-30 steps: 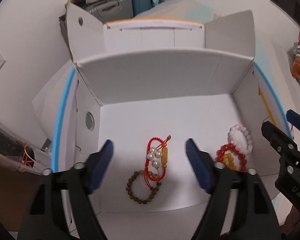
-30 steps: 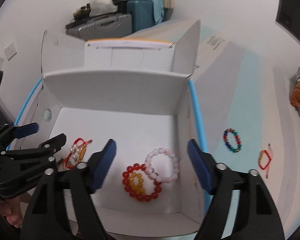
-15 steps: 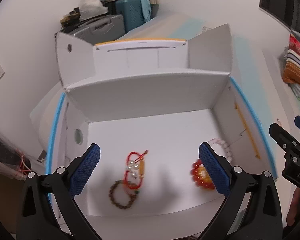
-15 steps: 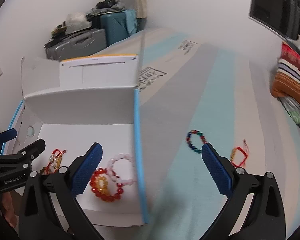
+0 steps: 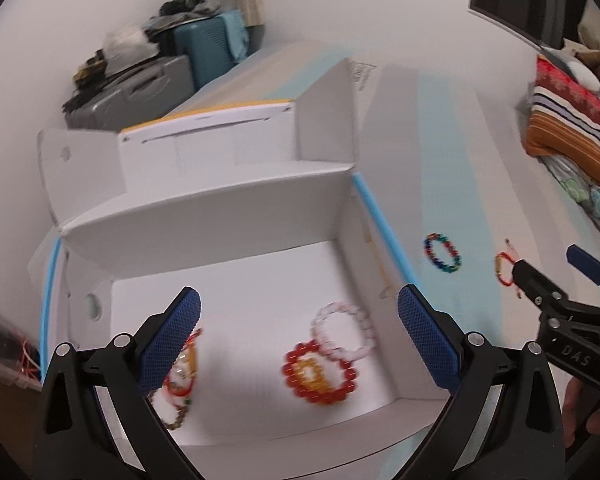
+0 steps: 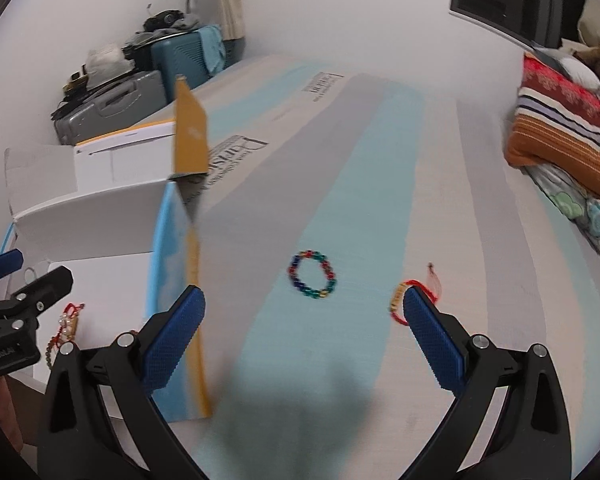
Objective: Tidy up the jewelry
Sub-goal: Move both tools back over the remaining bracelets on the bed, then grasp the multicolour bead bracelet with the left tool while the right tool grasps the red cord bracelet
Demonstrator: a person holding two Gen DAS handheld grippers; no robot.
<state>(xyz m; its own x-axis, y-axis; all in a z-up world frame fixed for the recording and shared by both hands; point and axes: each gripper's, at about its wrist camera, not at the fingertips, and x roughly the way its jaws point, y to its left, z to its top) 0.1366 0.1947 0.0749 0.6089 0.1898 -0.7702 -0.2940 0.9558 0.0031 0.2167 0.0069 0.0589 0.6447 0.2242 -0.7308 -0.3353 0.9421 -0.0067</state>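
Note:
An open white cardboard box (image 5: pixel 220 208) holds a red bead bracelet (image 5: pixel 318 374) overlapping a pink bead bracelet (image 5: pixel 342 330), plus a red-cord pearl bracelet (image 5: pixel 184 364) and a brown bead bracelet (image 5: pixel 176 420) at its left. My left gripper (image 5: pixel 298 336) is open and empty above the box floor. My right gripper (image 6: pixel 304 334) is open and empty above the striped surface, with a multicoloured bead bracelet (image 6: pixel 313 275) just ahead between its fingers and a red-cord bracelet (image 6: pixel 400 300) by its right finger. Both show in the left wrist view, the multicoloured bracelet (image 5: pixel 442 253) and the red-cord one (image 5: pixel 504 268).
The box stands on a striped grey and pale blue surface (image 6: pixel 380 184). Its right wall and flap (image 6: pixel 190 136) rise left of my right gripper. Suitcases (image 6: pixel 112 104) stand at the back wall. Folded striped fabric (image 6: pixel 560 136) lies at the right.
Both grippers have swung right. The left gripper opened wider and now faces the red and pink bracelets. The right gripper left the box and now faces the two bracelets on the surface.

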